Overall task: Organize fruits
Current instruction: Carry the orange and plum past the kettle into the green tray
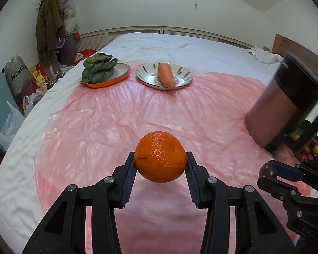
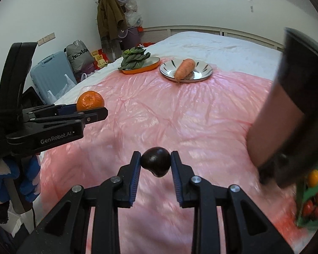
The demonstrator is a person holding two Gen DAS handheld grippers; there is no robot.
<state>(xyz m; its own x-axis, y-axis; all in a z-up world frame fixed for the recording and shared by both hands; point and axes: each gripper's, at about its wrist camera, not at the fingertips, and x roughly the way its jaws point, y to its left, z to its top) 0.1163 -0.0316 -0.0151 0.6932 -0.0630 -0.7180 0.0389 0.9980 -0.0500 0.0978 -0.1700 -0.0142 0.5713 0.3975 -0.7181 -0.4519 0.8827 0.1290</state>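
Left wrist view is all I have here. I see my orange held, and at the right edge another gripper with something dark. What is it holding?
Observer: The right gripper is shut on a small dark fruit, lifted off the pink sheet.
Operator: What holds my gripper?
Observer: A hand in a blue glove grips the handle of the left gripper.
Operator: Anything left of the bed?
Observer: A light blue suitcase stands there.
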